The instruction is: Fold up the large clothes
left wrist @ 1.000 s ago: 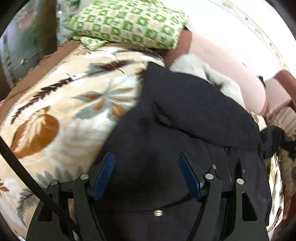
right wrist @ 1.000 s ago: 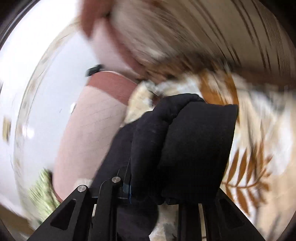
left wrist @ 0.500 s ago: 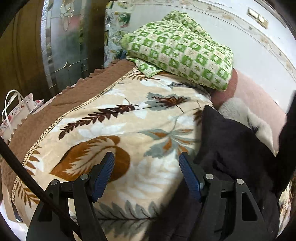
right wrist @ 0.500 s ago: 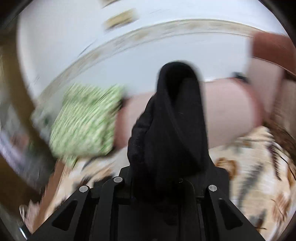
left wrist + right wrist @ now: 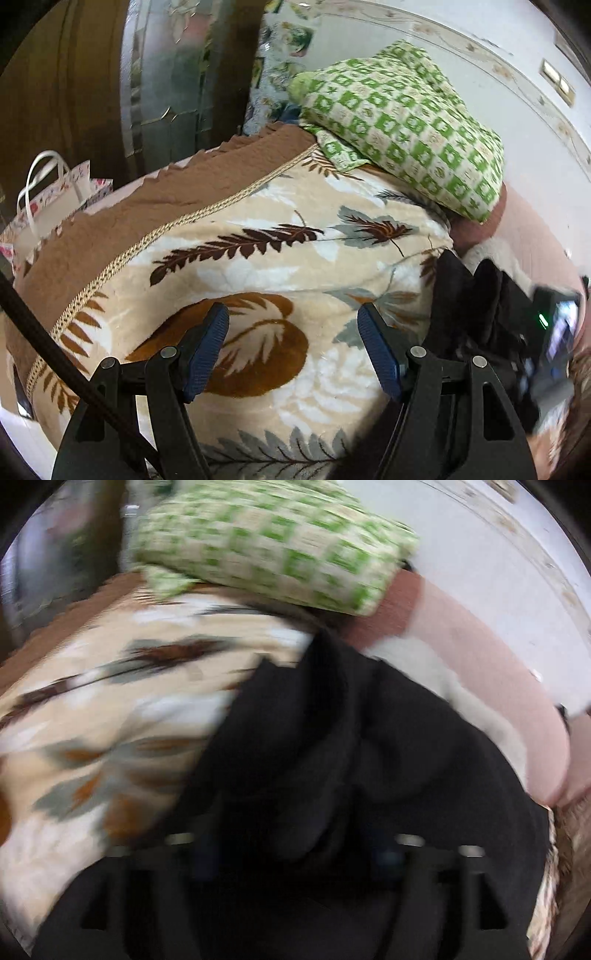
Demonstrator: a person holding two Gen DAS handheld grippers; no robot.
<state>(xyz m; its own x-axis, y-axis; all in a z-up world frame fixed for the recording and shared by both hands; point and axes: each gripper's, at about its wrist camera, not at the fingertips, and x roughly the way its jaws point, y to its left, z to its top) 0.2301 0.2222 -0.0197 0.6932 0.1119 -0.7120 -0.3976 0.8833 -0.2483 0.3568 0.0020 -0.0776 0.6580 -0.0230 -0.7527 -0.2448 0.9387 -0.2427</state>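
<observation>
Left gripper stood wide, empty, over the leaf-print blanket. Right gripper was opening above the black garment, with blur hiding any contact.

The left gripper hangs above a cream blanket printed with brown and grey leaves, its blue-padded jaws spread apart with nothing between them. A green checked pillow lies at the blanket's far end. At the right edge a black garment lies rumpled. A white paper bag stands beyond the blanket's brown border, at the left.
</observation>
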